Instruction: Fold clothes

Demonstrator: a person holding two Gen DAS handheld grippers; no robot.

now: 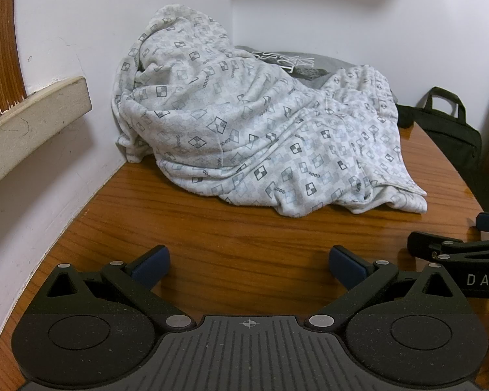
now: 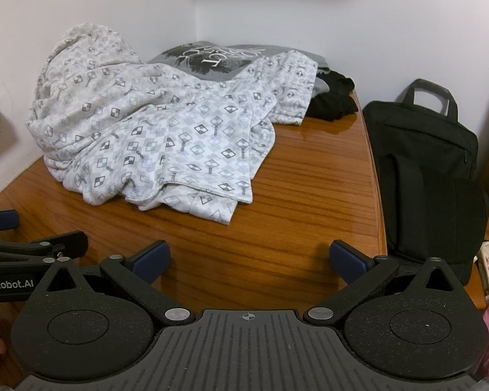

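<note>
Nearest me, my left gripper (image 1: 249,265) stood with its jaws spread wide, nothing between the blue pads, bare wood of the table (image 1: 244,228) under the gap. My right gripper (image 2: 249,260) was the same: jaws fully apart, empty, over bare wood near the table's front edge. The two tools sat side by side; each camera caught the other's finger at its frame edge, the right one's in the left view (image 1: 456,249), the left one's in the right view (image 2: 36,246).

Further in, the white patterned garment (image 1: 244,137) lay crumpled in a heap toward the back left corner of the table, piled up against the wall, its loose hem trailing toward the middle of the tabletop. Neither gripper touched it.

Behind it, a grey printed shirt (image 2: 208,60) lay flat at the back edge, partly covered by the white cloth. The left view showed only a sliver of that shirt (image 1: 296,62); the right view showed its dark print plainly.

Only the right view made out the black garment (image 2: 332,101), bunched at the table's back right corner, just beside the grey one. The black bag (image 2: 430,176) stood off the table's right edge, whole in that view, cut off in the left. Only the left view showed a cream ledge (image 1: 32,110) on the left wall.
</note>
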